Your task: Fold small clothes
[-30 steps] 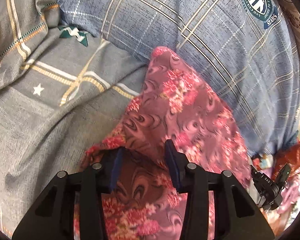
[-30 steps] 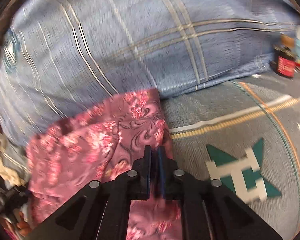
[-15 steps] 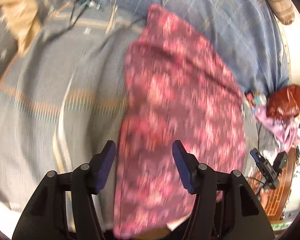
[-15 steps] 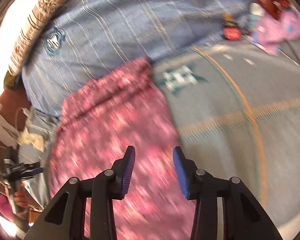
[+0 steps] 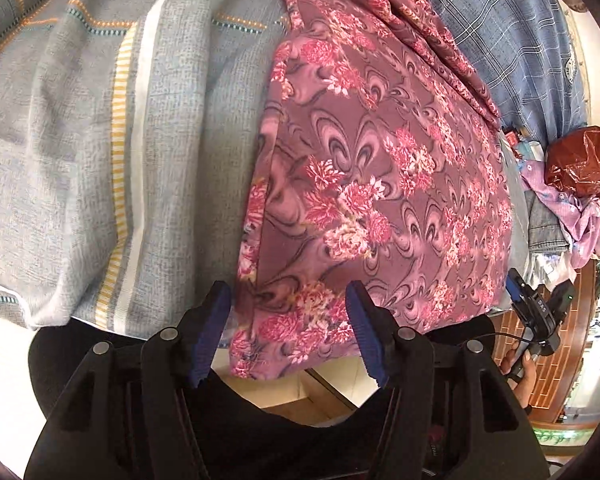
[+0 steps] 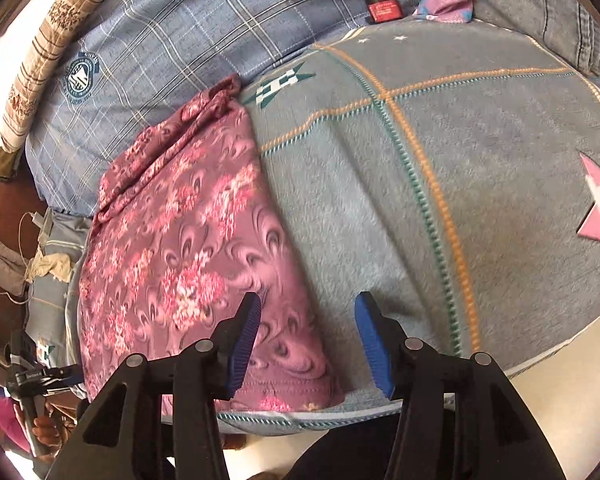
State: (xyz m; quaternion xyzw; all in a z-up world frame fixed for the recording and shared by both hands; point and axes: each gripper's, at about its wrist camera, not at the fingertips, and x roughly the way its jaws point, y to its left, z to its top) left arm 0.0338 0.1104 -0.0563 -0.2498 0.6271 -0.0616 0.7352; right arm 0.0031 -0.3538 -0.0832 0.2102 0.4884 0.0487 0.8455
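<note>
Our left gripper (image 5: 286, 322) hangs released over the near hem of the floral garment (image 5: 380, 168), while our right gripper (image 6: 308, 330) is opening, pads clear of the cloth. The garment lies flat along the bed's near edge on the grey blanket (image 6: 440, 184), its far end bunched against the blue plaid pillow (image 6: 188, 28).
</note>
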